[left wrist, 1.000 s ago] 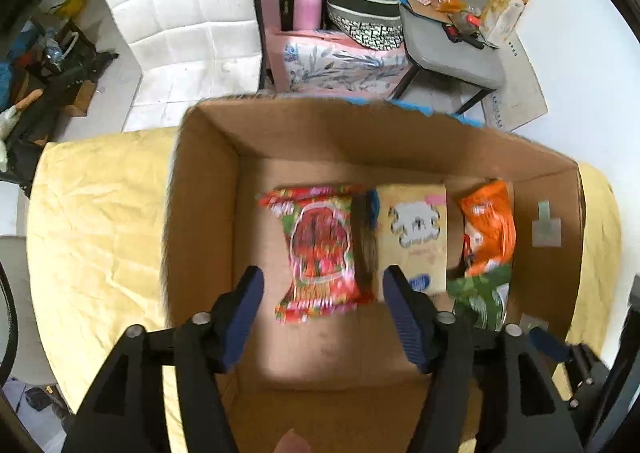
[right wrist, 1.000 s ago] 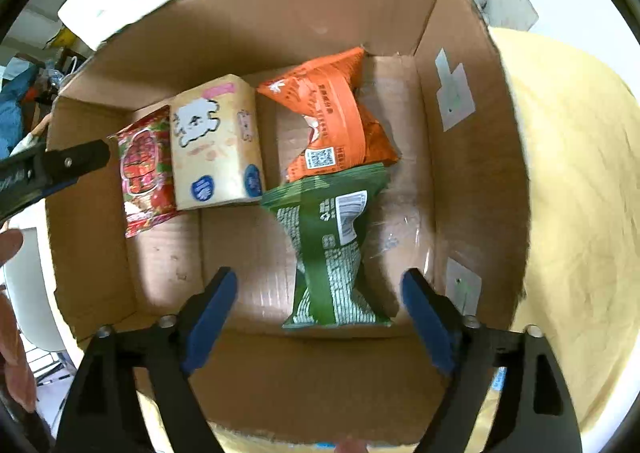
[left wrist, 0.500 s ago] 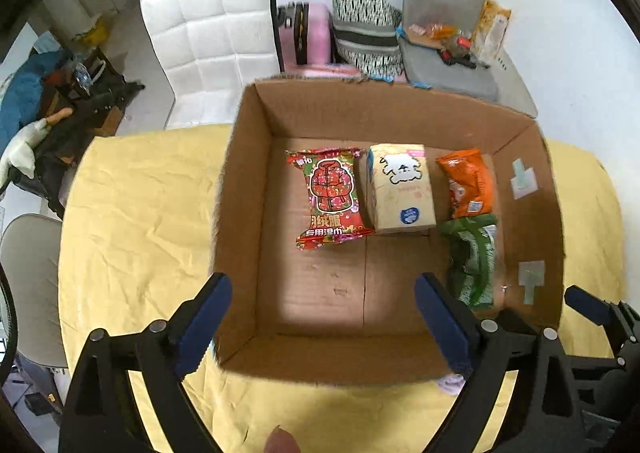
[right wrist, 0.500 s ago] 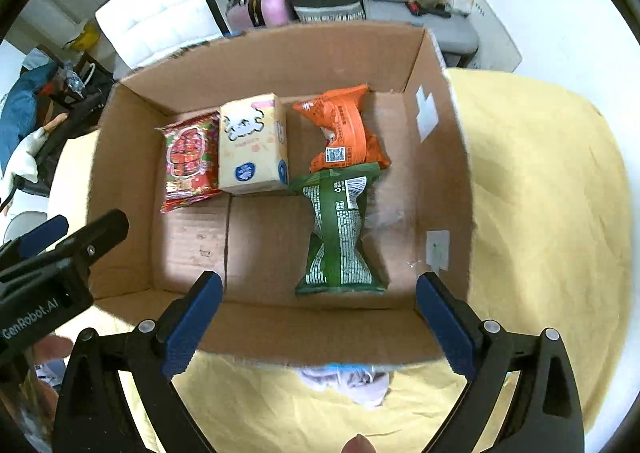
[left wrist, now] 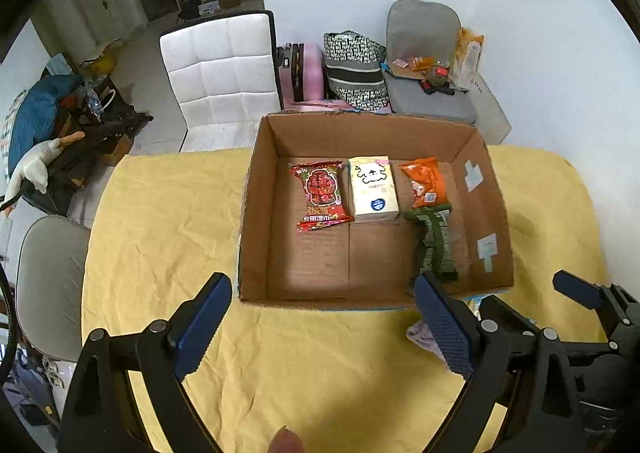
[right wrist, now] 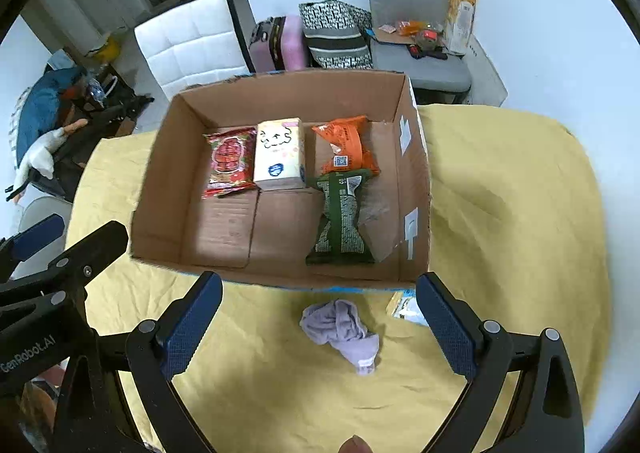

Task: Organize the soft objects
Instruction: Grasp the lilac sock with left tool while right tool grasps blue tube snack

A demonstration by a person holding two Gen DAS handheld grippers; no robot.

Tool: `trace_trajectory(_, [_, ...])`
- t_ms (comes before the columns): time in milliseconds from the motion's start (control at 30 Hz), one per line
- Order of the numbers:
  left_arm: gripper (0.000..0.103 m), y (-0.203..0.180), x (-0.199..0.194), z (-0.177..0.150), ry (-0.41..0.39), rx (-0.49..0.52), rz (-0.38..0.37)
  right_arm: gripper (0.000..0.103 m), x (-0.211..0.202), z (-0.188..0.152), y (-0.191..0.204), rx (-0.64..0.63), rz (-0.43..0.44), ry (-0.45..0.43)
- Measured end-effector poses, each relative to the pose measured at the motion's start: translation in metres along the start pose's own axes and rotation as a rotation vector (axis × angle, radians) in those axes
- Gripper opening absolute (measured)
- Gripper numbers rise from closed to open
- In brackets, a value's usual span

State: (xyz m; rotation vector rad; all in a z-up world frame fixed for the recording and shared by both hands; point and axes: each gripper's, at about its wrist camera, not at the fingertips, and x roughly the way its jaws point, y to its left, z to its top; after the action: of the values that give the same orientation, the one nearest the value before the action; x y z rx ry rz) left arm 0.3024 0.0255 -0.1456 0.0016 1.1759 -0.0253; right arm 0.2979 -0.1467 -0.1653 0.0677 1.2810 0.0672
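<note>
Hovering over the counter (left wrist: pixel 168 213), left gripper (left wrist: pixel 320 321) fingers wide, holding nothing; cardboard box (left wrist: pixel 256 213) holds 4 packets.

Right view: right gripper (right wrist: pixel 320 321) fingers wide; purple cloth (right wrist: pixel 340 327) just outside the box's near wall, probably light, limp; pinch its bunched middle.

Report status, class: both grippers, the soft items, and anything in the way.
Left gripper open, right gripper open, both empty. Four packs in cardboard box; lilac cloth on yellow tablecloth, outside. Nothing blocks it.
</note>
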Motion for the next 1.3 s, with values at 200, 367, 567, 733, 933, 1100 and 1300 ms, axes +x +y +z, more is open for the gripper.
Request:
trace_trajectory(200, [0.094, -0.013, -0.006, -0.015, 0.015, -0.04, -0.024, 0.099, -0.023, -0.022, -0.031, 0.037, 0.007, -0.005])
trace_trajectory(367, [0.094, -0.04, 0.038, -0.041, 0.161, -0.106, -0.11, 0.099, -0.006, -0.044, -0.086, 0.076, -0.055, 0.063])
trace_trajectory(567, [0.094, -0.081, 0.114, -0.074, 0.395, -0.215, -0.256, 0.099, 0.043, -0.065, -0.153, 0.095, -0.081, 0.184])
trace_trajectory(733, [0.094, -0.126, 0.171, -0.091, 0.492, -0.202, -0.272, 0.099, 0.095, -0.07, -0.183, -0.004, -0.11, 0.279])
trace_trajectory(933, [0.091, -0.156, 0.213, -0.101, 0.541, -0.213, -0.237, 0.091, 0.151, -0.065, -0.193, -0.153, -0.09, 0.394])
trace_trajectory(1100, [0.09, -0.17, 0.222, -0.101, 0.506, -0.16, -0.182, 0.084, 0.183, -0.072, -0.199, -0.2, -0.039, 0.485])
trace_trajectory(1300, [0.054, -0.179, 0.229, -0.106, 0.492, -0.1, -0.141, 0.05, 0.186, -0.089, -0.203, -0.144, 0.012, 0.505])
